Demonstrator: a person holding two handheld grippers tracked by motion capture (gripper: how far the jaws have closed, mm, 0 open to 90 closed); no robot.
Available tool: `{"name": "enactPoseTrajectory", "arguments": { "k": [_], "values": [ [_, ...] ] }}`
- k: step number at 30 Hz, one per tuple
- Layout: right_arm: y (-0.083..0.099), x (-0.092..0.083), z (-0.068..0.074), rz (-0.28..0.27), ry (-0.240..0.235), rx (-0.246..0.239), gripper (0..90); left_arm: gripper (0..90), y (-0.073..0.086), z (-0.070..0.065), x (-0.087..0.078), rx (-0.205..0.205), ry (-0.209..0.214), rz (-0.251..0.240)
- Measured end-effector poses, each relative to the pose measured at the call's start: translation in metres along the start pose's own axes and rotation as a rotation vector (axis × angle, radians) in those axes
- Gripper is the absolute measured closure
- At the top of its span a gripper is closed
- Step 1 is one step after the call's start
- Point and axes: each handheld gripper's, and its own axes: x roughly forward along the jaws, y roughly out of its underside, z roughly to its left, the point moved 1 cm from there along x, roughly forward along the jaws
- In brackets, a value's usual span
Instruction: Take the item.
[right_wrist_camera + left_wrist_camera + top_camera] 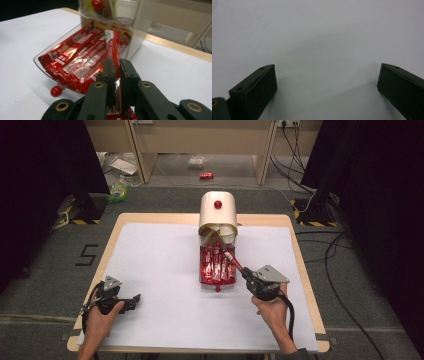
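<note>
A white box (218, 215) with a red knob stands at the back middle of the table. Its clear lower drawer (203, 270) is pulled out toward me and is packed with red snack packets (75, 57). My right gripper (246, 272) sits just right of the drawer, shut on one long red stick packet (113, 47) that slants up over the drawer's right edge; in the right gripper view the jaws (117, 67) pinch its lower part. My left gripper (134, 300) rests at the front left of the white sheet, open, with nothing between its fingers (257, 87).
A small red knob (56, 91) sticks out from the drawer's front. Above it, a second clear drawer (110, 10) holds a white cup. The white sheet (155, 265) covers the wooden table (306, 270). Cables and a red can (206, 175) lie on the floor beyond.
</note>
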Motion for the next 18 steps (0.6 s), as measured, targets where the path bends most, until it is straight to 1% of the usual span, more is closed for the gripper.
{"name": "enactPoseTrajectory", "arguments": {
  "k": [1, 2, 3, 4, 6, 7, 9, 11, 12, 14, 15, 16, 18],
  "values": [
    [0.001, -0.003, -0.003, 0.001, 0.009, 0.005, 83.9, 1.8, 0.000, 0.000, 0.000, 0.000, 0.000, 0.000],
    [0.003, -0.008, -0.008, -0.001, 0.021, 0.018, 83.9, 1.8, 0.000, 0.000, 0.000, 0.000, -0.001, 0.000],
    [0.003, -0.008, -0.008, -0.001, 0.021, 0.018, 83.9, 1.8, 0.000, 0.000, 0.000, 0.001, -0.001, 0.000],
    [0.006, -0.012, -0.014, -0.006, 0.041, 0.019, 83.9, 1.8, 0.000, 0.000, 0.000, 0.000, 0.000, 0.000],
    [0.007, -0.014, -0.017, -0.005, 0.047, 0.026, 83.9, 1.8, 0.000, 0.000, 0.000, -0.001, 0.001, 0.000],
    [0.009, -0.017, -0.023, -0.005, 0.066, 0.031, 83.9, 1.8, 0.000, 0.000, 0.000, -0.003, 0.001, -0.001],
    [0.010, -0.018, -0.026, -0.003, 0.076, 0.035, 83.9, 1.8, 0.000, 0.000, 0.000, -0.003, 0.001, -0.001],
    [0.015, -0.020, -0.034, 0.002, 0.100, 0.051, 83.9, 1.8, 0.000, 0.000, 0.000, -0.003, 0.001, -0.001],
    [0.015, -0.020, -0.034, 0.002, 0.100, 0.051, 83.9, 1.8, 0.000, 0.000, 0.000, -0.002, 0.001, 0.000],
    [0.018, -0.022, -0.039, 0.005, 0.113, 0.055, 83.9, 1.8, 0.000, 0.000, 0.000, -0.002, 0.001, 0.000],
    [0.019, -0.022, -0.041, 0.006, 0.120, 0.065, 83.9, 1.8, 0.000, 0.000, 0.000, -0.003, 0.001, -0.001],
    [0.020, -0.023, -0.043, 0.008, 0.125, 0.063, 83.9, 1.8, 0.000, 0.000, 0.000, -0.003, 0.001, -0.001],
    [0.022, -0.023, -0.046, 0.013, 0.132, 0.075, 83.9, 1.8, 0.000, 0.000, 0.000, -0.004, 0.002, -0.001]
  ]
}}
